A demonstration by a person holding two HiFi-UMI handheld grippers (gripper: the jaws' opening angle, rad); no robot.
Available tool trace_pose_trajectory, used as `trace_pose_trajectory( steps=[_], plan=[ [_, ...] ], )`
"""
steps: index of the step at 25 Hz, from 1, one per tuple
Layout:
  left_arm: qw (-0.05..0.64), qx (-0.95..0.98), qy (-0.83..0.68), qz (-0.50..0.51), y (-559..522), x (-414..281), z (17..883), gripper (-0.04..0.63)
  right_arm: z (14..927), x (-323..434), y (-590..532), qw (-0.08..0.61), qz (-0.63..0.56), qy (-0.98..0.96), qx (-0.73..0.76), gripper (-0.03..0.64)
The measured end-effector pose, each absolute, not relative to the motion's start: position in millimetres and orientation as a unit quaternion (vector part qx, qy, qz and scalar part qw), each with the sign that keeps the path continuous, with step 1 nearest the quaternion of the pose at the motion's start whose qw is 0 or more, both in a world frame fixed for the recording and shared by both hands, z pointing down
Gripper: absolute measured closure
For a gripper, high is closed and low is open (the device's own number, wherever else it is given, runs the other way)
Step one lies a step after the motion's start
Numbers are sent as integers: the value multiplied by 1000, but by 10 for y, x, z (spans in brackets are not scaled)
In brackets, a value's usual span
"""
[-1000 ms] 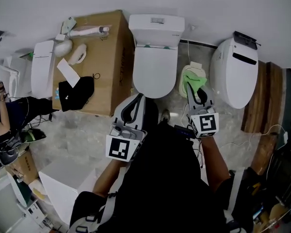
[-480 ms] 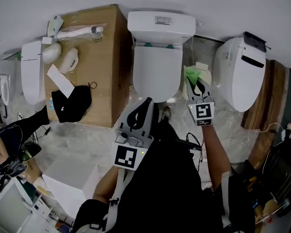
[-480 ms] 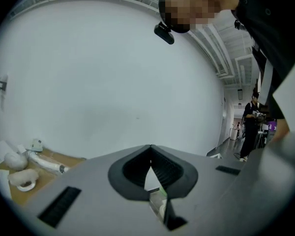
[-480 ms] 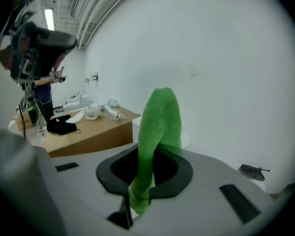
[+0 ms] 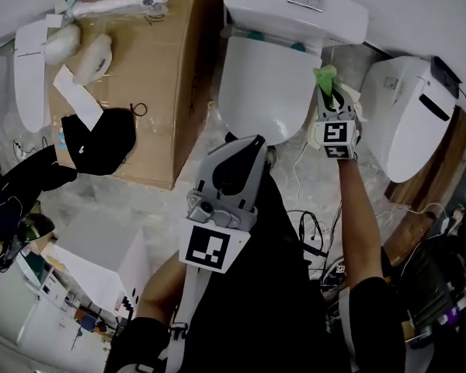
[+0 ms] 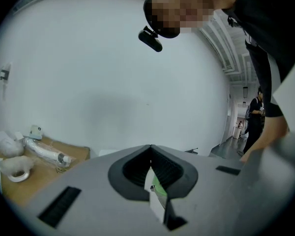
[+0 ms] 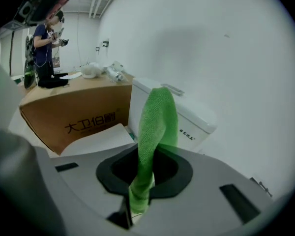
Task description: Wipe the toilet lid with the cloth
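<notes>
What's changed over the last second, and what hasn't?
The right gripper, shut on the green cloth, has raised it from its spot beside the toilet. The cloth now stands bunched above the jaws, next to the toilet lid. Unchanged: left gripper shut and empty in front of the toilet; lid closed, untouched.

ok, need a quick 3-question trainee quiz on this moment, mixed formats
1. True or false: the right gripper is shut on the green cloth.
2. The toilet lid is: A) raised against the tank, B) down, C) taken off.
3. Fill in: the left gripper has its fingers ___, with nothing held between them.

Key: 1 true; 2 B; 3 together.
</notes>
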State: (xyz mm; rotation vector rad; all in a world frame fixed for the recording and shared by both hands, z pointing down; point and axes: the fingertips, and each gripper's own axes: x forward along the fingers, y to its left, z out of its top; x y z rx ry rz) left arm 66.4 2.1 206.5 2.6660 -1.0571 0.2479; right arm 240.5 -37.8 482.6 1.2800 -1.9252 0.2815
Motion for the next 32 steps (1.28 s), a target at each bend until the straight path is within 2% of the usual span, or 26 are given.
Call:
trace_pose_trajectory(
  steps=[6,11,17,21,32],
  plan=[
    [145,920,-353,89,-186,663,2556,594,5748,2455,-620,479,87,-752,446,565],
    [167,917,-351,91,-216,627,2861,594,6344,2504,-721,513,102,-746,413,565],
    [188,911,-356,89,-250,552,3102,594,6764,2488,-878,599,-21,-731,326,566],
    [193,911,-356,83,-308,544,3188,594,7078,2596,-918,640,-26,-713,285,565],
    [197,909,-358,81,-286,595,3325,594,7396,2669,-795,659,-55,-710,243,566]
  ],
)
